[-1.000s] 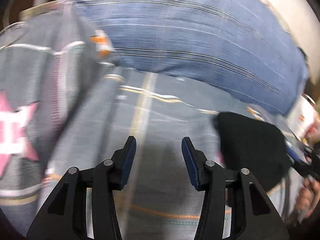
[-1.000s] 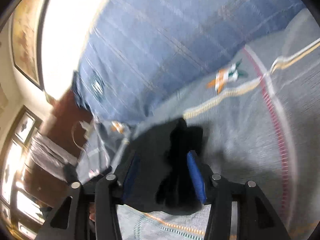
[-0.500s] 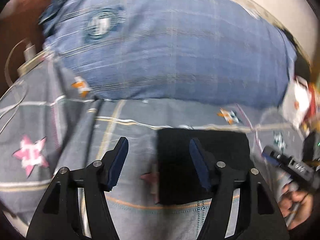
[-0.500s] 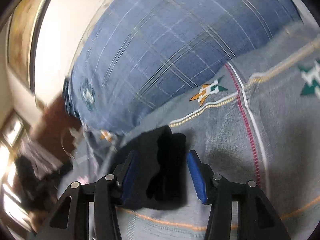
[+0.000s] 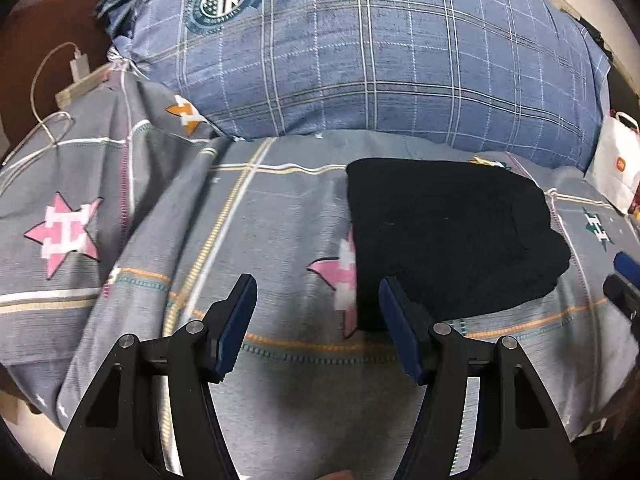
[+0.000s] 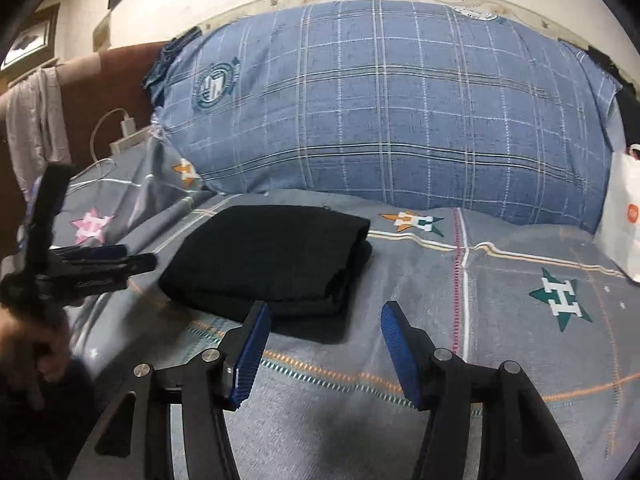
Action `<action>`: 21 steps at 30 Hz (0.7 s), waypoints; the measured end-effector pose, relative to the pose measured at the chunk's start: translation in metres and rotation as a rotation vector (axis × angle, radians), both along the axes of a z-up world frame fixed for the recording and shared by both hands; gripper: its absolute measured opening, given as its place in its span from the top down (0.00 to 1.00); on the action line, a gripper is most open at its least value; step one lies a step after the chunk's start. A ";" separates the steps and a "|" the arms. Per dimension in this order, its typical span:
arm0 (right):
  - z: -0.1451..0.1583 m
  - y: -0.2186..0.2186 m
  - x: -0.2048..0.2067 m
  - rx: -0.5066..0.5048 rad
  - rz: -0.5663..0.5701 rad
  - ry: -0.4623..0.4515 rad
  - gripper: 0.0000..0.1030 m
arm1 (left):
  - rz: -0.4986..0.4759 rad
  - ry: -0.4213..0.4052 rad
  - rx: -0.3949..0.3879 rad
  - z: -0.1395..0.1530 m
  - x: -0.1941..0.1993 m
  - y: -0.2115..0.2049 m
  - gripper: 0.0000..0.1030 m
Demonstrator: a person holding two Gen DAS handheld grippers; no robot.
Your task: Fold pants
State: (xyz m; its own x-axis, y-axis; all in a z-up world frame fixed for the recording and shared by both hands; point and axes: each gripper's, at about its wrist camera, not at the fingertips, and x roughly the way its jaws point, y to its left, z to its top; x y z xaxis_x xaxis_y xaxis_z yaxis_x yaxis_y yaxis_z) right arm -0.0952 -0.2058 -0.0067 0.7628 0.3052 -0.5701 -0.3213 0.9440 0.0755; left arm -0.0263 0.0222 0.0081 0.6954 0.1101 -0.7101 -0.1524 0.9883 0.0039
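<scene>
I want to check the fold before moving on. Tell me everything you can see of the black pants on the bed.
The black pants lie folded into a compact, roughly rectangular stack of several layers, the stacked edges showing on the near-right side. The fabric looks matte, soft and fairly thick, with a few pale specks of lint. The stack rests flat on the grey bedspread, in front of the blue plaid pillow but apart from it, and covers part of a pink star print. Nothing grips or touches it except the bedspread.
</scene>
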 end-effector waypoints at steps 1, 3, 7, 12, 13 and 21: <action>-0.001 -0.001 0.002 -0.001 -0.020 -0.005 0.46 | 0.001 -0.008 0.006 0.000 -0.001 0.001 0.38; -0.003 -0.004 0.007 0.000 -0.045 -0.002 0.46 | 0.000 -0.018 0.004 0.000 -0.004 0.002 0.38; -0.009 -0.008 0.015 -0.005 -0.071 0.030 0.46 | 0.009 -0.019 -0.002 0.000 -0.004 0.005 0.38; -0.010 0.001 0.010 -0.054 -0.040 0.014 0.46 | 0.001 -0.006 0.009 -0.003 0.000 0.003 0.38; -0.010 0.003 0.010 -0.061 -0.031 0.012 0.46 | -0.003 -0.004 0.011 -0.003 0.000 0.002 0.38; -0.004 0.008 0.004 -0.066 -0.007 -0.026 0.46 | -0.026 -0.011 0.027 -0.002 -0.001 -0.006 0.38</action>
